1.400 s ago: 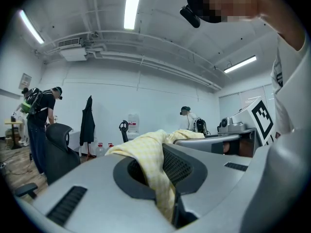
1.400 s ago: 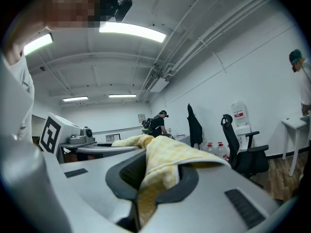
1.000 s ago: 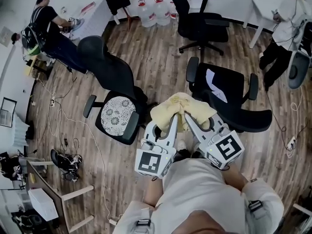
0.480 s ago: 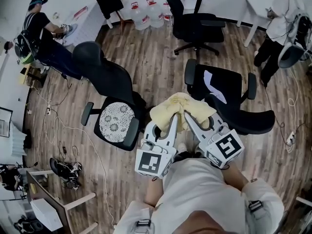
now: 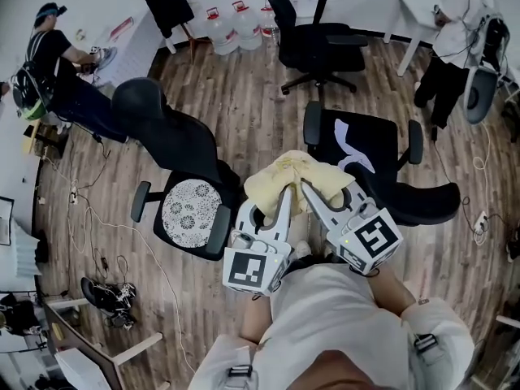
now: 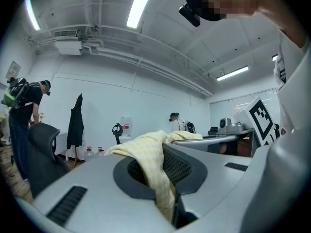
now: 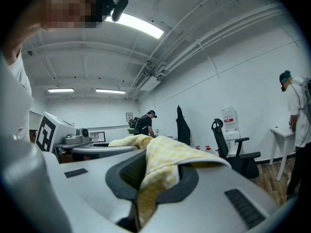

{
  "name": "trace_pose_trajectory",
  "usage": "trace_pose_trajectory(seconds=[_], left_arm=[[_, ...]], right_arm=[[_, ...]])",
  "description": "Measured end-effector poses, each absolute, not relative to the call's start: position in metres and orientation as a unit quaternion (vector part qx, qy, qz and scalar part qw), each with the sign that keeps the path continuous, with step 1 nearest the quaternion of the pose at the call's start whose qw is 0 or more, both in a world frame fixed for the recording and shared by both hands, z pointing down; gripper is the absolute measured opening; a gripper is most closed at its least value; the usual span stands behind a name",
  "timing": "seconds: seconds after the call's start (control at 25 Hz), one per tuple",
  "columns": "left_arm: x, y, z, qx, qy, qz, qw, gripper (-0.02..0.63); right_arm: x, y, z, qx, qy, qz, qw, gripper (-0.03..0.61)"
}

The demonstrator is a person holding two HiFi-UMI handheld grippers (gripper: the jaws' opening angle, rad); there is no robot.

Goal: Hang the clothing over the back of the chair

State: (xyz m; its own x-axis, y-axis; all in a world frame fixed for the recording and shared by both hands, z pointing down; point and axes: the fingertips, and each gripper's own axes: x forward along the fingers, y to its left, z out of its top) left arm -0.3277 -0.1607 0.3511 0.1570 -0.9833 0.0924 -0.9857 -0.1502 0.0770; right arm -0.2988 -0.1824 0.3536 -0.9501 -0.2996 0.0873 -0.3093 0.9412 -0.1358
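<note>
Clothing: a pale yellow checked cloth (image 5: 284,177), bunched and held up in the air just in front of the person, near the middle of the head view, resting on no chair.
Left gripper (image 5: 288,197): fingers nearly closed, pinching a fold of the clothing that spills out over them.
Right gripper (image 5: 306,189): fingers nearly closed as well, clamped on another fold just beside the left one.
Nearest chair: a black office chair (image 5: 370,140) at 2 o'clock from the clothing, with a white patch on its seat. Its backrest (image 5: 414,203) is at 3 o'clock.
Cushioned chair (image 5: 191,205): black with a round patterned seat pad, at 9 o'clock.
Far chair (image 5: 321,43): at 12 o'clock, with water bottles (image 5: 236,24) at 11 o'clock.
People: one (image 5: 57,63) at 10 o'clock, another (image 5: 451,31) at 1 o'clock.
Floor (image 5: 252,96): wood planks.
</note>
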Motion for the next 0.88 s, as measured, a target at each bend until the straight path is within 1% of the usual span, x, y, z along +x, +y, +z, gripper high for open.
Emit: trace_pose_trajectory(seconds=[0.44,0.88], left_arm=[[-0.330,-0.185,0.346,0.772,-0.634,0.008,0.049,0.048],[-0.306,-0.228,0.327,0.778,-0.627,0.012,0.025,0.048]], right_arm=[[-0.303,-0.209,0.347,0.187,-0.980,0.065,0.025,0.040],[-0.278,-0.256,0.329,0.203,-0.976,0.077,-0.008,0.040]])
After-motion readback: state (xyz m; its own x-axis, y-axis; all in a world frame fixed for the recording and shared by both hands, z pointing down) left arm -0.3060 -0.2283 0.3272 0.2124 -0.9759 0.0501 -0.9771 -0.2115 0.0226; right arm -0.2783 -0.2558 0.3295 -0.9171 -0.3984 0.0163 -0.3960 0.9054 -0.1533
